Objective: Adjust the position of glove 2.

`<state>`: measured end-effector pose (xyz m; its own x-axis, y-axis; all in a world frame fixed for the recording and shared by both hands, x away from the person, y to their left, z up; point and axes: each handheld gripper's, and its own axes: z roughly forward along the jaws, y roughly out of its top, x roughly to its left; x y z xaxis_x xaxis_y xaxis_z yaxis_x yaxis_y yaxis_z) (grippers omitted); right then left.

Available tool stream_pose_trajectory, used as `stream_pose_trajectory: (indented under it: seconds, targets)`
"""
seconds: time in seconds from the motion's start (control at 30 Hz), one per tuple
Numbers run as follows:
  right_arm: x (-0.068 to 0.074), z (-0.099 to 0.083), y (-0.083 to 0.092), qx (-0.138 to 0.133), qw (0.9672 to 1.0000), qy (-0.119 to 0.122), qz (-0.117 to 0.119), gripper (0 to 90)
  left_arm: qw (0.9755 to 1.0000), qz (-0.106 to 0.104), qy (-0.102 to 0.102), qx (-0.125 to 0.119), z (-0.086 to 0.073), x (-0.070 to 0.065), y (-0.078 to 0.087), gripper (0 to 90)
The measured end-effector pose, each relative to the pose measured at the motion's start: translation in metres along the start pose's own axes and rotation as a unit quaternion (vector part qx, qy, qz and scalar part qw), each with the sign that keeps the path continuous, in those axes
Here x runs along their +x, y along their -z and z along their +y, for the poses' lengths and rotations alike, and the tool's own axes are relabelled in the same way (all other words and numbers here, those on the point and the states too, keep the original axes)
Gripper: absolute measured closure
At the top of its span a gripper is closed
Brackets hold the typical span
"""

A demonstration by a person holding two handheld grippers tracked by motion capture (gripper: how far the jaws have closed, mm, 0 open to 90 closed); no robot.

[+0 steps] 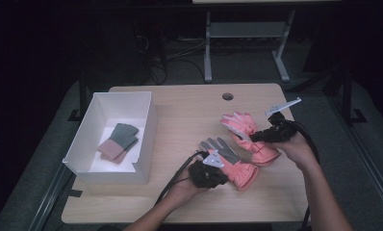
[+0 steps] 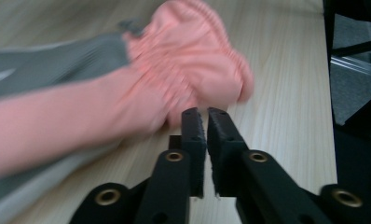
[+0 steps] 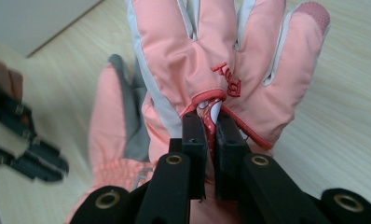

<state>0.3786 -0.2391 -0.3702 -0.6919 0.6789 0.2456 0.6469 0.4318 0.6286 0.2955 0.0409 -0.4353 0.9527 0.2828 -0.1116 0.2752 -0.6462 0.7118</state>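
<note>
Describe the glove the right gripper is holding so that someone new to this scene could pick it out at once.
On the wooden table, right of the white box, lie two pink gloves. The one meant is the farther glove, nearest the table's right edge, pinched in the right gripper. Unlike the nearer glove, which shows a grey palm, it lies pink side up with red lettering.

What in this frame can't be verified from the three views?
- Left gripper: whether its jaws pinch the grey-palmed glove; blurred in its own view, tiny in the high view.
- Embroidered lettering on the pink glove: partly covered by the right gripper.
- Items in the white box: too small to identify.
</note>
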Motion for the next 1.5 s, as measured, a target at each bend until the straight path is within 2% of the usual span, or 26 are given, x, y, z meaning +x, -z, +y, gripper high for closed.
stream_pose_trajectory:
  seconds: [0.07,0.13,0.23,0.3,0.43,0.57,0.67,1.0,1.23,1.37,1.5]
  targets:
    - [0.004,0.002,0.002,-0.002,0.9999,0.008,0.01,84.9,0.9998,0.011,0.015,-0.001,-0.009,0.003,0.015,77.8]
    - [0.01,0.004,0.002,-0.001,0.9998,0.013,0.018,84.9,0.9993,0.028,0.026,0.001,-0.019,0.006,0.028,68.2]
    - [0.019,0.006,0.001,0.001,0.9996,0.016,0.024,84.9,0.9979,0.046,0.046,0.002,-0.033,0.009,0.042,57.1]
    - [0.025,0.007,0.0,0.006,0.9995,0.017,0.026,84.9,0.9967,0.06,0.052,0.015,-0.045,0.012,0.05,49.0]
    - [0.037,0.009,-0.003,0.009,0.999,0.023,0.039,84.8,0.9948,0.079,0.061,0.02,-0.053,0.017,0.054,37.5]
    - [0.043,0.01,-0.007,0.014,0.9985,0.028,0.044,84.7,0.9945,0.082,0.063,0.016,-0.053,0.019,0.052,29.3]
    - [0.048,0.009,-0.016,0.026,0.9983,0.021,0.048,84.7,0.994,0.087,0.063,0.02,-0.054,0.018,0.049,27.1]
    - [0.058,0.006,-0.035,0.05,0.9973,0.019,0.051,84.6,0.9931,0.093,0.069,0.017,-0.056,0.023,0.05,25.7]
    - [0.057,0.002,-0.054,0.072,0.9964,0.018,0.042,82.9,0.9928,0.094,0.071,0.019,-0.057,0.024,0.049,25.7]
    - [0.056,0.0,-0.062,0.08,0.9957,0.017,0.043,76.5,0.9928,0.097,0.067,0.024,-0.058,0.025,0.049,25.7]
    - [0.055,-0.001,-0.06,0.071,0.9963,0.015,0.046,63.3,0.9927,0.096,0.07,0.023,-0.058,0.025,0.048,26.3]
